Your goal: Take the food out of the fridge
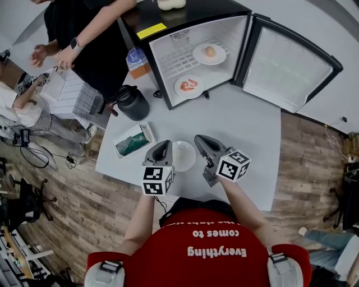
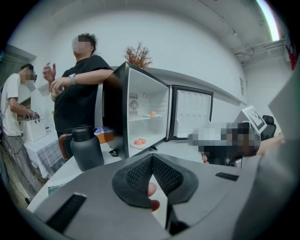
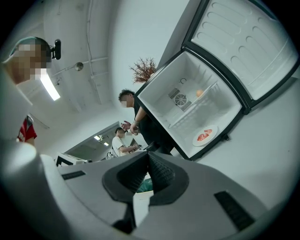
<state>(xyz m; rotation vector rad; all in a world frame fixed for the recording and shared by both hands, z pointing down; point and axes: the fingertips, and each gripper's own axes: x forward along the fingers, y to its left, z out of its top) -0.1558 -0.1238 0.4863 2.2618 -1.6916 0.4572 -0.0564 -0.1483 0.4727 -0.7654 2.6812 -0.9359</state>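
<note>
The small black fridge stands open at the table's far end. A white plate with a round orange-tan food sits on its wire shelf. Below, on the fridge floor, lies a second plate with red food. Both show in the right gripper view, the red plate under the round food. My left gripper and right gripper hover side by side over the near table, both pointing at the fridge. Both are shut with nothing held. An empty white plate lies between them.
A black kettle and a white tray with something green stand on the left of the table. A carton sits by the fridge's left side. The fridge door swings out right. A person leans at the fridge's left.
</note>
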